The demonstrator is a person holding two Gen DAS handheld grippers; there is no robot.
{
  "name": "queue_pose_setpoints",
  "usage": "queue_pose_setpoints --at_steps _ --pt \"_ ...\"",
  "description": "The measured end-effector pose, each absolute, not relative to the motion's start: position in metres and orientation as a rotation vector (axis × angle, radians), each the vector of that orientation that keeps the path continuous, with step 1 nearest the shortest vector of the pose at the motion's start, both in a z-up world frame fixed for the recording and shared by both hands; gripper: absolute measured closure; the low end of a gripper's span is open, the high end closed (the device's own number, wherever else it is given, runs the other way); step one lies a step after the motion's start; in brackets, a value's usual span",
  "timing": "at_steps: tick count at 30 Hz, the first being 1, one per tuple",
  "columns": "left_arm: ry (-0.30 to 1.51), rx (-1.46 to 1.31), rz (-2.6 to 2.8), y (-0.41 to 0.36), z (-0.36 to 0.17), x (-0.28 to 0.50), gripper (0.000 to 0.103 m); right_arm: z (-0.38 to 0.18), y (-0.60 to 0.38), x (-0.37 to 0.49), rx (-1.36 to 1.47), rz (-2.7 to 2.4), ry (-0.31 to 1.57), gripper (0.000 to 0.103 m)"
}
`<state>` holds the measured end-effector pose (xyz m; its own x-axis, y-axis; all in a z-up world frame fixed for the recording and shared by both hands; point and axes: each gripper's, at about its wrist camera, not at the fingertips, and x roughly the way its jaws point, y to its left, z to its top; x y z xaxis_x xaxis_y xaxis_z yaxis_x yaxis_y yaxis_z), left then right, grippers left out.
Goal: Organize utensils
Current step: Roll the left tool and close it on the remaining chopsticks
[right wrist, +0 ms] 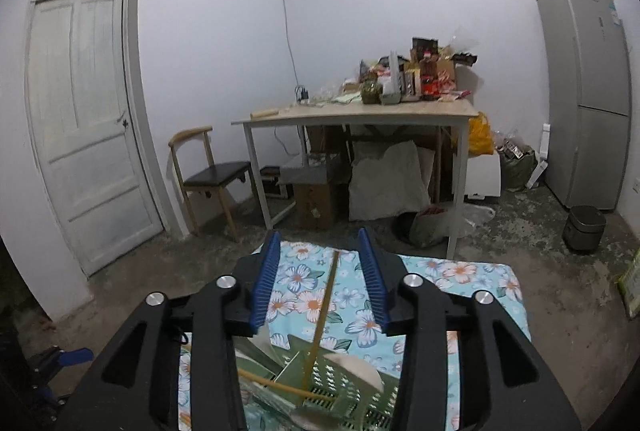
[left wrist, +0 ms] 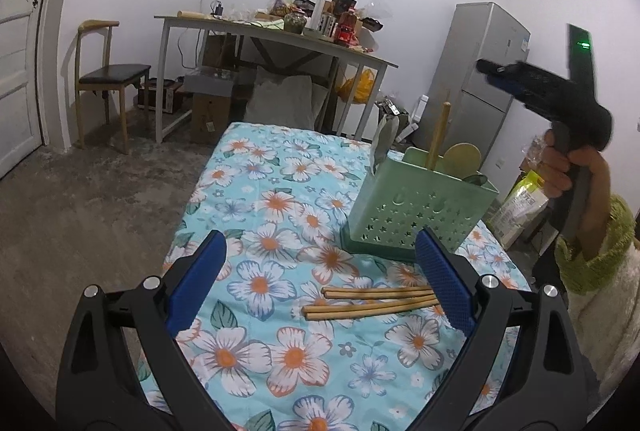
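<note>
Right wrist view | right gripper (right wrist: 322, 277) released above holder (left wrist: 420, 207), chopstick (right wrist: 322, 315) dropped in | chopsticks (left wrist: 376, 301) between open left gripper (left wrist: 320, 283) jaws remain

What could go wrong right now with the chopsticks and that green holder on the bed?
1. The green holder sits on a soft floral quilt; a knock from the right gripper just above it might tip it.
2. The chopstick between the right gripper's open jaws leans loosely and could catch on them.
3. The loose chopsticks partly hide behind the left gripper's right finger, so a grab may miss.
</note>
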<state>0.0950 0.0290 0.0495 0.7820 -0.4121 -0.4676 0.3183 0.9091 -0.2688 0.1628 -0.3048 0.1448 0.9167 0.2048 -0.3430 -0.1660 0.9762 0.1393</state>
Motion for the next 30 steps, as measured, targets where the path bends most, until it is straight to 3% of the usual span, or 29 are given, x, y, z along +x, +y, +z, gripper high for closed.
queue_pose_setpoints --at_steps 11,25,30 --pt "0.553 -0.152 -0.424 0.026 0.046 0.093 0.011 0.145 -0.363 0.056 0.342 0.215 0.245 0.056" --pt "0.691 -0.223 -0.483 0.015 0.014 0.100 0.012 -0.014 -0.359 0.013 0.668 0.166 0.640 0.056" --pt "0.857 -0.433 -0.533 0.017 -0.019 0.118 0.043 -0.035 -0.344 0.013 0.655 0.152 0.715 0.056"
